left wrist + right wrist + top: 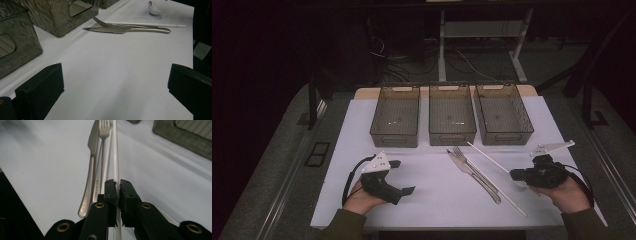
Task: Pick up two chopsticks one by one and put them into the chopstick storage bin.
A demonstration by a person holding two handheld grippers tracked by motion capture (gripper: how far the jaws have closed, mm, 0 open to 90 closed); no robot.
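Nearest the camera, at the table's [362, 210] near edge, the person's two forearms come in, each hand gripping a pair of black tongs. The table itself is covered by a white sheet, and along its far edge three smoky see-through bins [451, 121] stand side by side in a row, touching or nearly so.

The left gripper [400, 177] rests near the near-left corner, its jaws standing wide apart with only bare white sheet between them. The right gripper [515, 175] hangs near the near-right corner, pointing toward the middle of the table, jaws pinched narrow on a long white chopstick [115, 157]. That stick runs slantwise from just in front of the right-hand bin down toward the near edge, and a second white stick lies close beside it.

Just left of the sticks, in the middle of the sheet, a steel knife [474, 176] and a steel fork [462, 154] lie side by side, touching, tips toward the bins. A small white spoon [154, 8] sits beyond them, close to the right hand.
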